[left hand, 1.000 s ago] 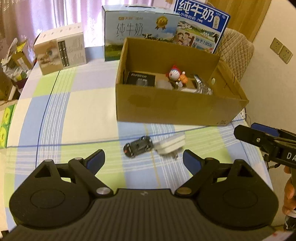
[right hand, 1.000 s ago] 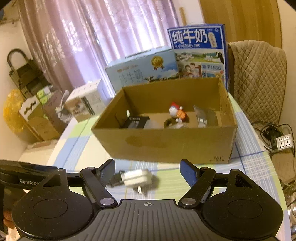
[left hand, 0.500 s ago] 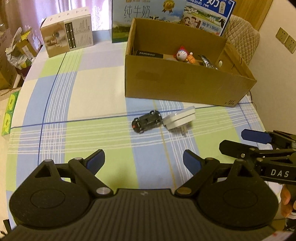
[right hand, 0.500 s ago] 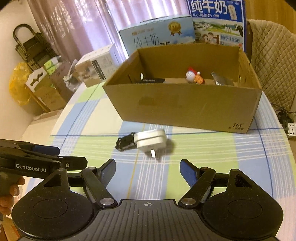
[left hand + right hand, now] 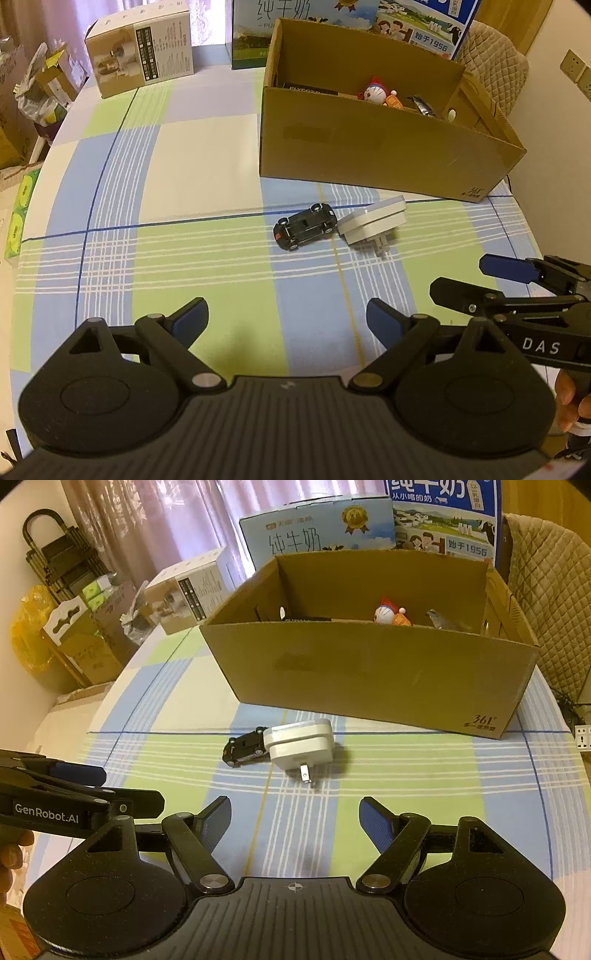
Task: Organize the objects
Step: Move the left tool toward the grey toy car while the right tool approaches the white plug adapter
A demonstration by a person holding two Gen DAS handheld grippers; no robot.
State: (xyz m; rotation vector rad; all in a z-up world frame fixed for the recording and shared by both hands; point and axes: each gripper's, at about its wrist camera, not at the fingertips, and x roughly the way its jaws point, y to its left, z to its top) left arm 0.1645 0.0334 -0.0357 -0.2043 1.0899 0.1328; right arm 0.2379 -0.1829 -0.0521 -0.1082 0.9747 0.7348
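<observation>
Both grippers hover with jaws apart, empty, near the worktop's front edge. Next: reach the small black toy car point(image 5: 304, 231) touching the white plastic plug adapter point(image 5: 373, 225), then box them in the brown cardboard box point(image 5: 369, 155).

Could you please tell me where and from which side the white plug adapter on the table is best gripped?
Probably across the white plug adapter's flat body, coming from above with the right gripper: its prongs point toward the camera, and the toy car touches its left end.
</observation>
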